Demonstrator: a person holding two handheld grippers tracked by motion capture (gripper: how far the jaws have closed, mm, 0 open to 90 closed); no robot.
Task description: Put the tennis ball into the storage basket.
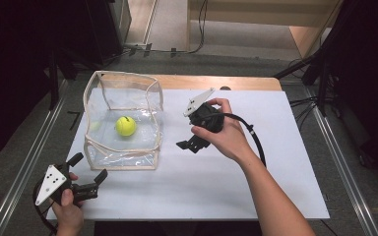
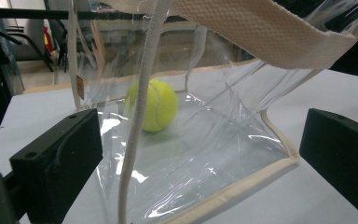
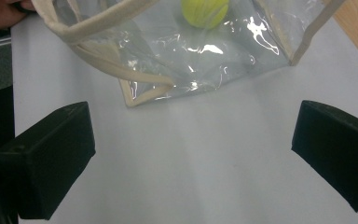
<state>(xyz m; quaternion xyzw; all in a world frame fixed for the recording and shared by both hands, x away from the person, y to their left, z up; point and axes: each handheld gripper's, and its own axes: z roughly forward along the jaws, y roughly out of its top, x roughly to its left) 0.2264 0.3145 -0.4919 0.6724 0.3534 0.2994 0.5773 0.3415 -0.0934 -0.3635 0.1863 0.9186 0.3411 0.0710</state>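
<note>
White-topped table (image 1: 256, 187), dark surrounds. On it we note a yellow tennis ball (image 1: 126, 126) inside a clear, cream-trimmed plastic bag (image 1: 147, 93), blurred behind creased film. Left gripper (image 1: 89, 173) near the bag's front corner, right gripper (image 1: 189, 145) beside it; both jaws wide apart, empty.

The left black hand-held gripper (image 1: 86, 178) has two blocky matte jaws and a grey three-cornered plate (image 1: 49, 184) on top, dotted with small dark holes. The right black hand-held gripper (image 1: 189, 144) carries the same kind of plate (image 1: 199, 102), and a thick black cable (image 1: 254, 139) loops from its body. Both forearms are bare, with no sleeves in sight.
</note>
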